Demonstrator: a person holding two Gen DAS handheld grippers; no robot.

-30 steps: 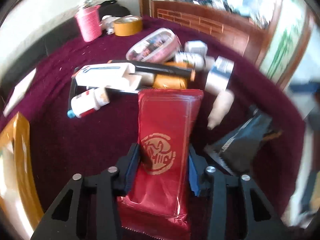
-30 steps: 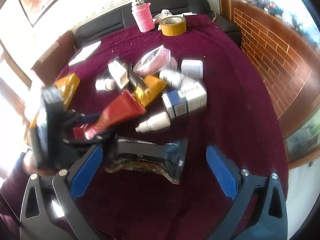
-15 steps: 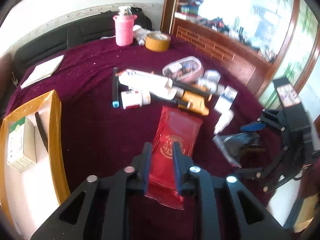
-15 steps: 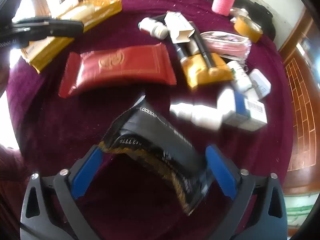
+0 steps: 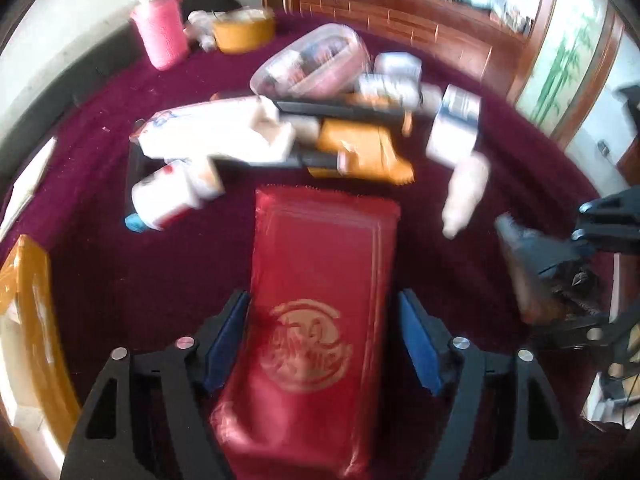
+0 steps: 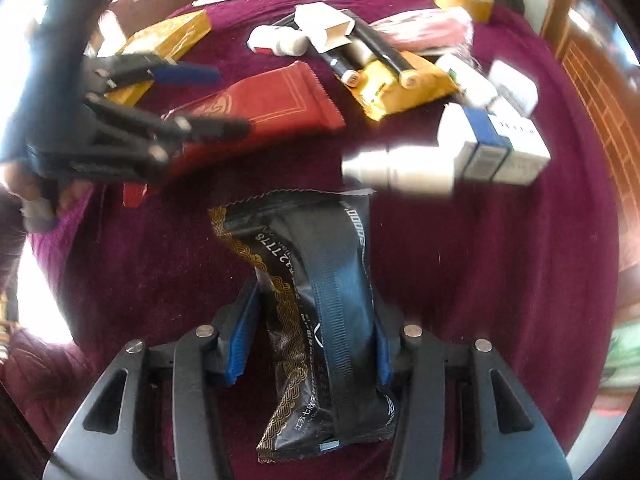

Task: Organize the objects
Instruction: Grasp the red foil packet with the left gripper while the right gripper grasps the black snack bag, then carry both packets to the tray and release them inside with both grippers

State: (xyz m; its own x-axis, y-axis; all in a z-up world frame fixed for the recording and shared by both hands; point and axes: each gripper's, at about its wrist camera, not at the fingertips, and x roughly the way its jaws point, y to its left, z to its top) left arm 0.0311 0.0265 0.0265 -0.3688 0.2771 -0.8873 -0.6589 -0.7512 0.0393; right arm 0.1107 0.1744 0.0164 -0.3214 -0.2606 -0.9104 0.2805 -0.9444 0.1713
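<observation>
Sorting seems to be at the pickup step: the left tool [image 5: 322,344] has its pads apart on both sides of the red packet [image 5: 320,320], which lies near on the maroon counter [image 5: 100,280], while the right tool [image 6: 310,344] is clamped on the black packet [image 6: 320,312]. Half a second ago the left pads were pressed on the red packet; now they look released. Next, each packet probably needs carrying to the yellow box [image 5: 28,300] at far left.

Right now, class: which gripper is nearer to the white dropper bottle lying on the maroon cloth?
Right. The right gripper, clamping the black packet, sits just below the white dropper bottle; the left gripper, around the red packet, is further away.
</observation>
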